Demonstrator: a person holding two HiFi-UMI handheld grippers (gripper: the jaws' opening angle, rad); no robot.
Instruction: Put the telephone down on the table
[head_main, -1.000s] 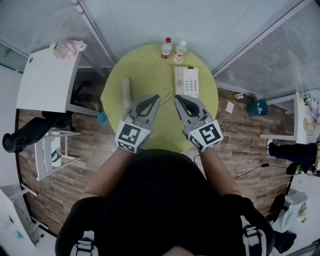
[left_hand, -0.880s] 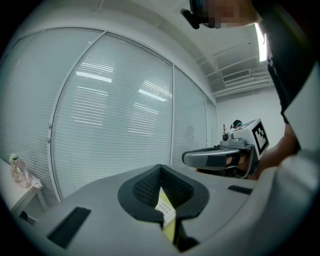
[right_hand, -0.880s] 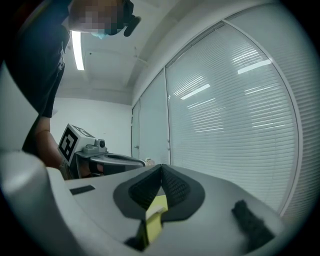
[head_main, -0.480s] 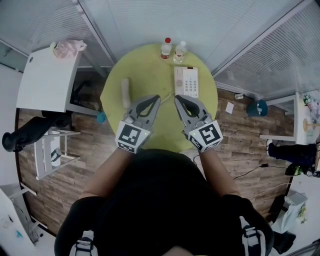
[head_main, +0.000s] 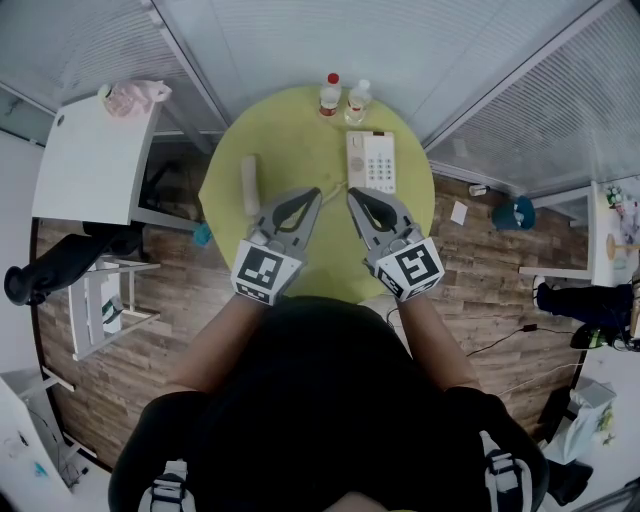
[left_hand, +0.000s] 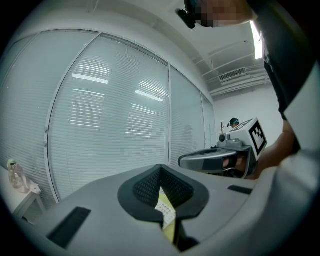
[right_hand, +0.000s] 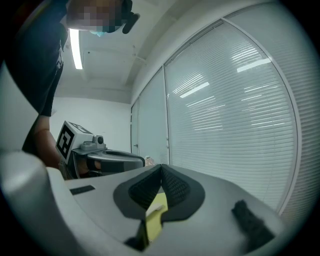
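Observation:
The white telephone base (head_main: 372, 162) sits on the round yellow-green table (head_main: 290, 140), at its right side. Its white handset (head_main: 250, 185) lies flat on the table at the left, apart from the base. Over the near half of the table my left gripper (head_main: 315, 193) and right gripper (head_main: 352, 194) hover side by side, both shut and empty. In the left gripper view the left gripper (left_hand: 161, 168) has its pads together, and a strip of the keypad (left_hand: 166, 212) shows below them. The right gripper (right_hand: 161, 167) is likewise shut, with yellow table (right_hand: 156, 216) below.
Two small bottles (head_main: 330, 95) (head_main: 356, 100) stand at the table's far edge. A white side table (head_main: 90, 160) with a plastic bag (head_main: 135, 95) is at the left, above a white rack (head_main: 105, 305). Glass walls with blinds close the back.

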